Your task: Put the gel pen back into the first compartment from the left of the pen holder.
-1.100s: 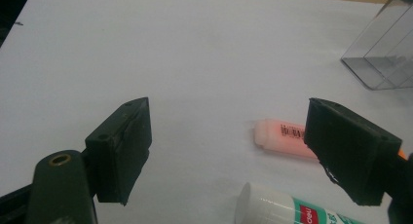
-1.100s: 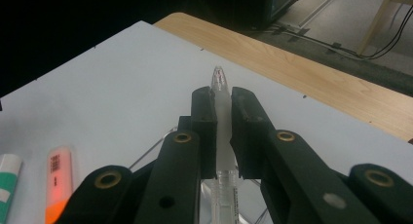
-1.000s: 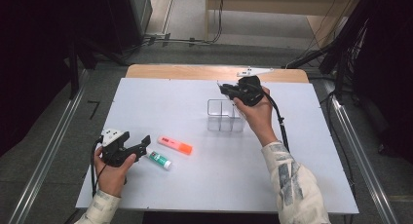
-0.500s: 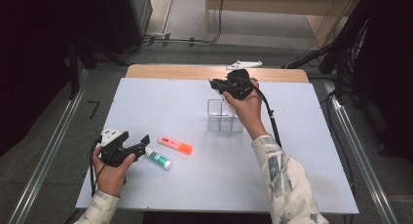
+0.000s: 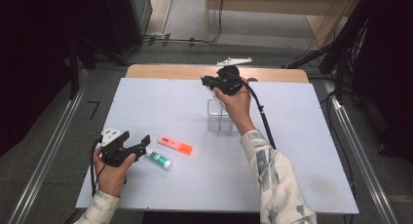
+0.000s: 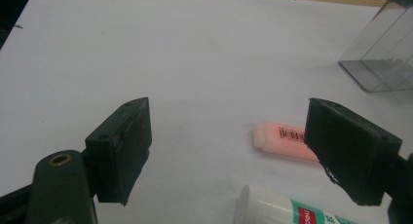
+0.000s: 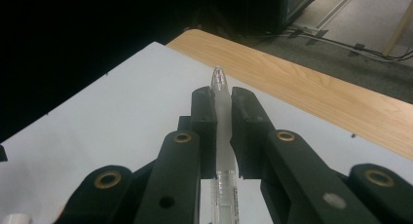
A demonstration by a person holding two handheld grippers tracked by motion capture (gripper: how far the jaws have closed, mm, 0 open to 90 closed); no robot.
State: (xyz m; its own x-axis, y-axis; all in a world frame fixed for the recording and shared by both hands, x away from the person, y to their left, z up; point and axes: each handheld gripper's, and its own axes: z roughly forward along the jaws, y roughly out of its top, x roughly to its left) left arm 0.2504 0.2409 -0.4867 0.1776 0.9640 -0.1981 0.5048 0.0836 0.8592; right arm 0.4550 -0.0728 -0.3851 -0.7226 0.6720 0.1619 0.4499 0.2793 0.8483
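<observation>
My right gripper (image 5: 207, 81) is held up over the back of the table, above a clear plastic organiser box (image 5: 217, 116). In the right gripper view its jaws are shut on a clear pen (image 7: 221, 107) whose tip sticks out past the fingertips. Near the front left, my left gripper (image 5: 141, 143) rests low with its jaws open and nothing between them. Just ahead of it lie an orange highlighter (image 5: 175, 145) and a white glue stick (image 5: 159, 159). In the left gripper view the highlighter (image 6: 282, 139) and glue stick (image 6: 277, 212) lie past the jaws, toward the right one.
The white table top (image 5: 146, 107) has a wooden strip (image 5: 165, 71) along its far edge. A corner of the clear box (image 6: 380, 63) appears at upper right in the left gripper view. Metal rails and cables run on the floor beside the table.
My right gripper has carried the pen leftward and toward the table's far edge, away from above the clear box. The left gripper has stayed put.
</observation>
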